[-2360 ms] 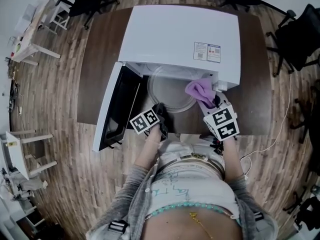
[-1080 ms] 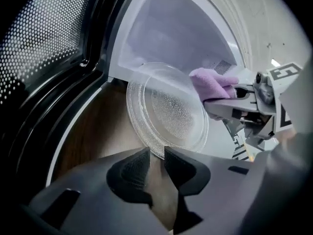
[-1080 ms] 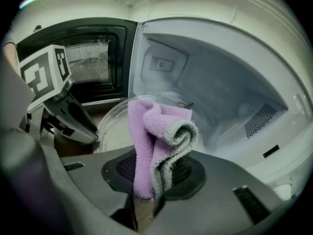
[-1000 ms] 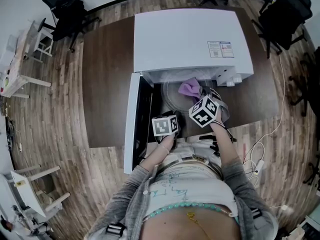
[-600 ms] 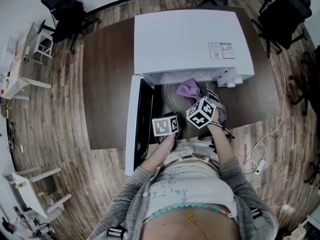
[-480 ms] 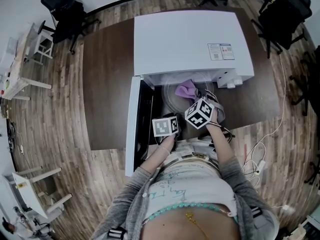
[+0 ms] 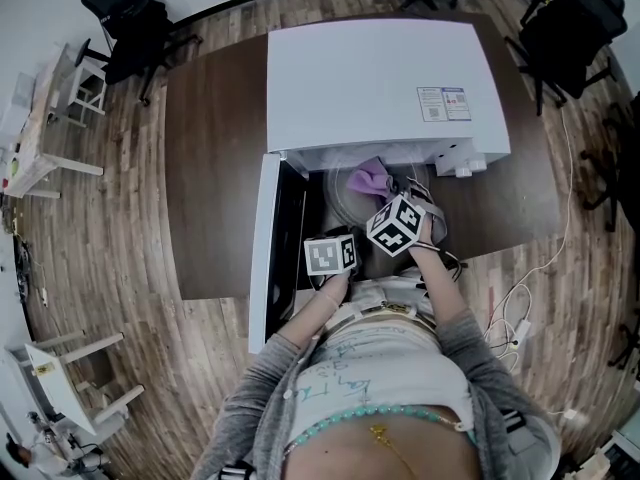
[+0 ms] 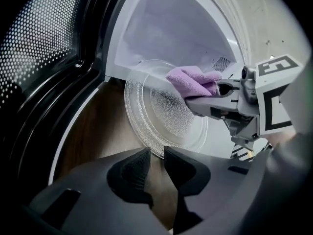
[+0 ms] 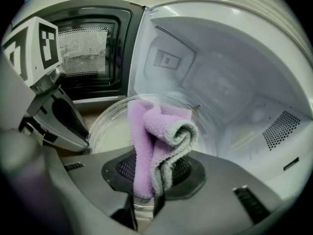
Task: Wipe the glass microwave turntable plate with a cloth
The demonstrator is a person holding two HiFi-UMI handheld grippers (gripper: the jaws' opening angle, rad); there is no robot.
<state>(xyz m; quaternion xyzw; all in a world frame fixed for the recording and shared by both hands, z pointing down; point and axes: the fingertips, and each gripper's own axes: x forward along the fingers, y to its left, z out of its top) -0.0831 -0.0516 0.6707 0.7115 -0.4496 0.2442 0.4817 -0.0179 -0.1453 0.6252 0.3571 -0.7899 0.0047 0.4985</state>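
Note:
The round glass turntable plate (image 7: 338, 200) lies in the mouth of the open white microwave (image 7: 380, 78), and its near rim reaches out over the table. My left gripper (image 8: 155, 153) is shut on that near rim, with the ribbed glass (image 8: 166, 114) between its pads. The left gripper sits below the plate's front edge (image 7: 347, 232) in the head view. My right gripper (image 9: 145, 199) is shut on a folded purple cloth (image 9: 156, 138). The cloth (image 7: 366, 178) rests on the plate's upper face, right of centre (image 8: 191, 80).
The microwave door (image 7: 262, 243) is swung open to the left, its mesh window (image 9: 85, 58) close beside my left gripper. The microwave stands on a dark brown table (image 7: 210, 148). Office chairs (image 7: 575, 18) and a cable (image 7: 520, 303) are on the wooden floor around it.
My right gripper has slid the cloth a little to the left across the plate. The left gripper has kept its hold on the rim without moving.

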